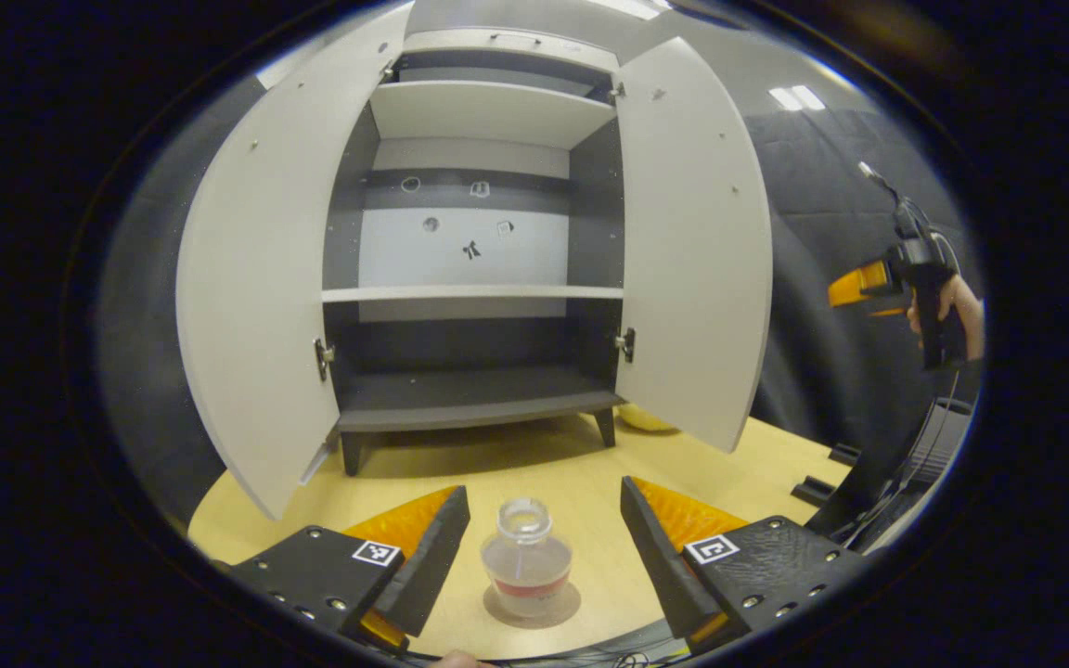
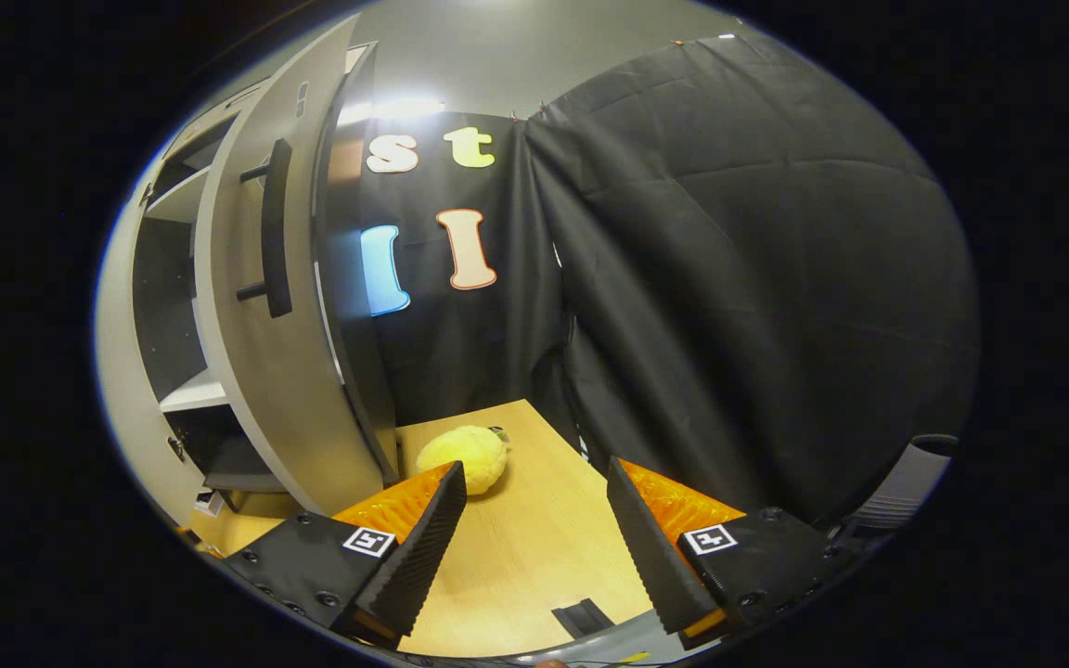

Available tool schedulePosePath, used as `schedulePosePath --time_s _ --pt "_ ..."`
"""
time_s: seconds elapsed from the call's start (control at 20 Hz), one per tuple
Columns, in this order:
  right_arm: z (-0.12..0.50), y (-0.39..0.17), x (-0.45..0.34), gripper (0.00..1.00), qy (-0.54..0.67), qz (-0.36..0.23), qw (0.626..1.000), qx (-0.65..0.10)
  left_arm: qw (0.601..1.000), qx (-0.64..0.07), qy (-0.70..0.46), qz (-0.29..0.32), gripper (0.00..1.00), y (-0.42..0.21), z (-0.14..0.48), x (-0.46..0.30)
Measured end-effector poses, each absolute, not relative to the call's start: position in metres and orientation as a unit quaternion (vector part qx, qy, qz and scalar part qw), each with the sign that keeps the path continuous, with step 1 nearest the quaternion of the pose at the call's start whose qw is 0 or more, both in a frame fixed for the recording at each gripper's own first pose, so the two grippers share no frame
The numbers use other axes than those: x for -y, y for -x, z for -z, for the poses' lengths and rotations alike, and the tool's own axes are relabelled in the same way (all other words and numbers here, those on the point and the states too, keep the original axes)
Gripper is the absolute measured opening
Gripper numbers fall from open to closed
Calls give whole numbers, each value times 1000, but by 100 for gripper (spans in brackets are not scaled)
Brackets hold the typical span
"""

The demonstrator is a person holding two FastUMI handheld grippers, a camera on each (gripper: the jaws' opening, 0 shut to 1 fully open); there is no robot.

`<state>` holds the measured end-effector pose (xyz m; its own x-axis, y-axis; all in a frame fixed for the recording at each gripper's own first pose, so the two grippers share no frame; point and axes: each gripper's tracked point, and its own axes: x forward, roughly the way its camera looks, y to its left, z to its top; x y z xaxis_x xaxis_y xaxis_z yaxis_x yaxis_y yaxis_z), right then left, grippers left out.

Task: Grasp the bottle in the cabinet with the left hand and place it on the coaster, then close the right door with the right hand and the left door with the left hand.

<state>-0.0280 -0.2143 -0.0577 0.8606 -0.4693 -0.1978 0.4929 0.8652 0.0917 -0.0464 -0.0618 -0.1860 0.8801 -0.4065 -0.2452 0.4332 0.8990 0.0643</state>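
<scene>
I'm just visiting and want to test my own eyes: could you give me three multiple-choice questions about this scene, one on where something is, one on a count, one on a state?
1. Where does the bottle stand?
A. On the cabinet's middle shelf
B. On the round coaster on the table
C. Inside the yellow plush toy

2. How many cabinet doors stand open?
A. None
B. One
C. Two

3. How is the left gripper?
A. Open, with the bottle between its fingers but untouched
C. Shut on the bottle
B. Shut on a door handle

Answers:
1 B, the bottle sits on the coaster in front of the cabinet.
2 C, the left door and the right door both swing outward.
3 A, gaps show on each side of the bottle.
</scene>
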Motion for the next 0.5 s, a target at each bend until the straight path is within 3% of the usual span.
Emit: schedulePosePath --time_s 0.05,0.5 --pt "54 27 214 93 -64 247 964 -82 970 -103 -55 212 95 44 167 61" --pt "-24 7 197 97 -27 189 981 -14 987 -42 -37 151 95 19 28 50"
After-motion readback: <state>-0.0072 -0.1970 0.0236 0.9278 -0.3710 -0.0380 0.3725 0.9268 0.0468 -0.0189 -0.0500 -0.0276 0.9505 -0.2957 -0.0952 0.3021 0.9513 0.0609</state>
